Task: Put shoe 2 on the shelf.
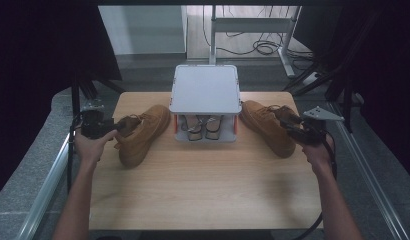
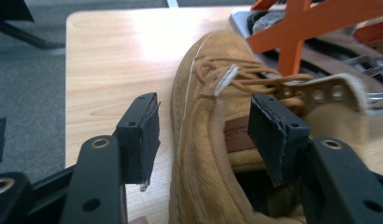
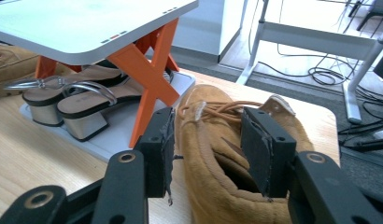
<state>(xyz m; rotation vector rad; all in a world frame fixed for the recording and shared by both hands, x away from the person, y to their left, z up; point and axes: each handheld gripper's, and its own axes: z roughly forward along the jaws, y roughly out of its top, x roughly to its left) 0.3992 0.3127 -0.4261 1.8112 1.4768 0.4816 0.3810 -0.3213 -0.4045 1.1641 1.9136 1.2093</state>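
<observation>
A: Where are the boots sitting?

B: On the wooden desk (image 1: 203,175), one on each side of a small two-level shoe rack (image 1: 205,90) with a white top and orange legs. A pair of heeled sandals (image 3: 68,100) is lying on its lower tray.

A: What is the left gripper (image 2: 203,135) doing?

B: Its fingers (image 2: 143,135) are standing wide, straddling the collar of the left tan suede boot (image 1: 140,135): one outside the boot wall, the other over the opening. Neither is pressing the suede.

A: And the right gripper (image 3: 208,149)?

B: The same. Its fingers (image 3: 266,147) are spread wide around the heel collar of the right tan suede boot (image 1: 268,125), one outside, one over the opening, not pinching.
</observation>
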